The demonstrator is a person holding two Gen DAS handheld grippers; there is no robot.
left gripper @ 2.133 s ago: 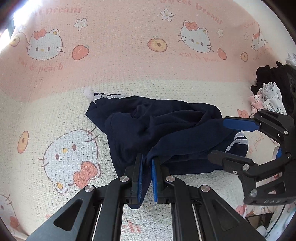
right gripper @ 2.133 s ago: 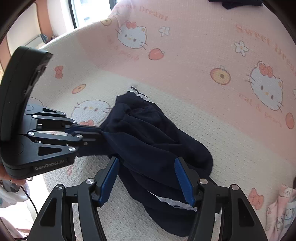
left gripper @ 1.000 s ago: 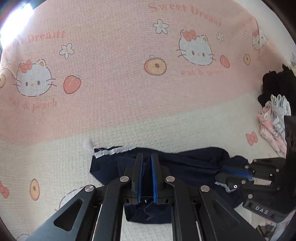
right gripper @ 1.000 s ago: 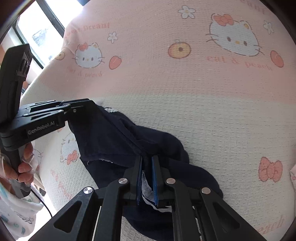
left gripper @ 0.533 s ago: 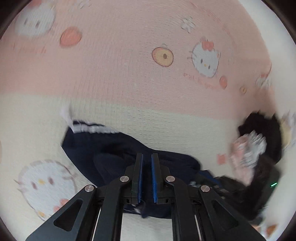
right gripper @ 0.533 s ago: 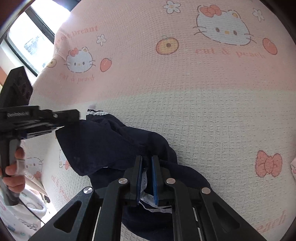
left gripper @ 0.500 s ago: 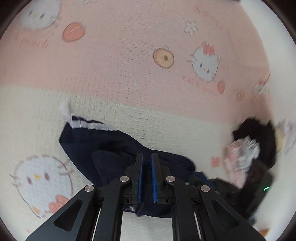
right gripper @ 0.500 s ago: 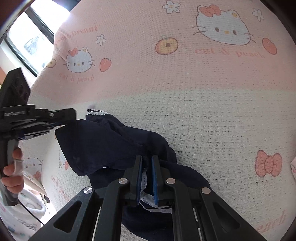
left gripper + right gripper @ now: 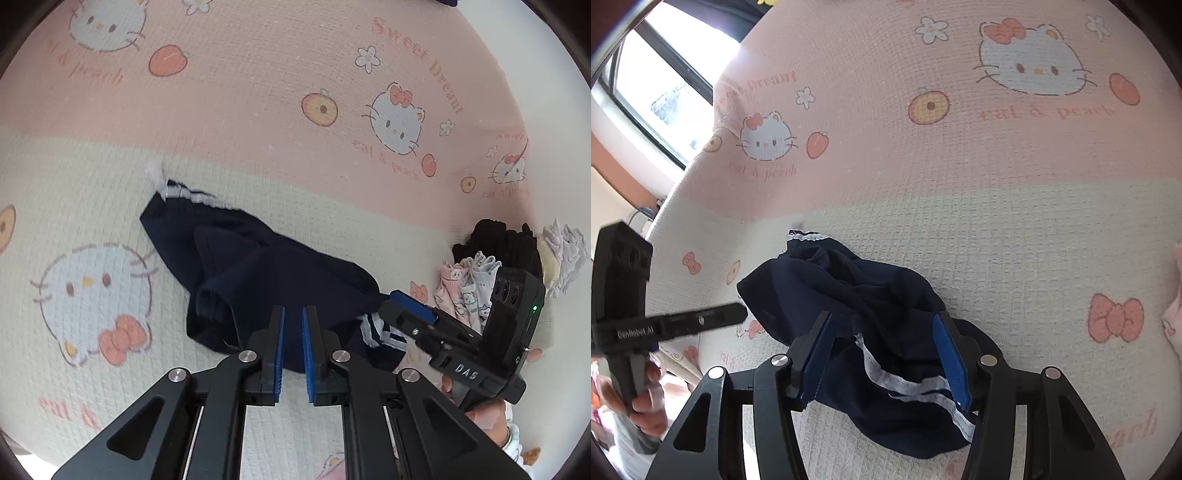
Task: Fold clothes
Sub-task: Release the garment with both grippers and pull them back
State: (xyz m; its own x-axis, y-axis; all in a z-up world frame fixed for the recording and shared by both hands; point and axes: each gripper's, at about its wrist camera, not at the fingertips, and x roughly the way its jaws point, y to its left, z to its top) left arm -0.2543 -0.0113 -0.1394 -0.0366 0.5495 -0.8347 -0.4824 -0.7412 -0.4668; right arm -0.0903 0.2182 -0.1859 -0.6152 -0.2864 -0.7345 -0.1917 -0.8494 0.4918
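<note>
On the bed, the soft, floppy dark shorts lie bunched. The right tongs have just opened wide around them; the left tongs are shut and empty. The striped edge looks best to pinch.

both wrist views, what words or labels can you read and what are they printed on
"DAS" on the right gripper body, seen in the left wrist view
"GenRobot.AI", blurred, on the left gripper body, seen in the right wrist view
"Sweet Dream" on the blanket
"cat & peach" on the blanket, under the cat faces
"Dreamt" at the blanket's far edge, first word cut off
No text is readable on the navy garment.
</note>
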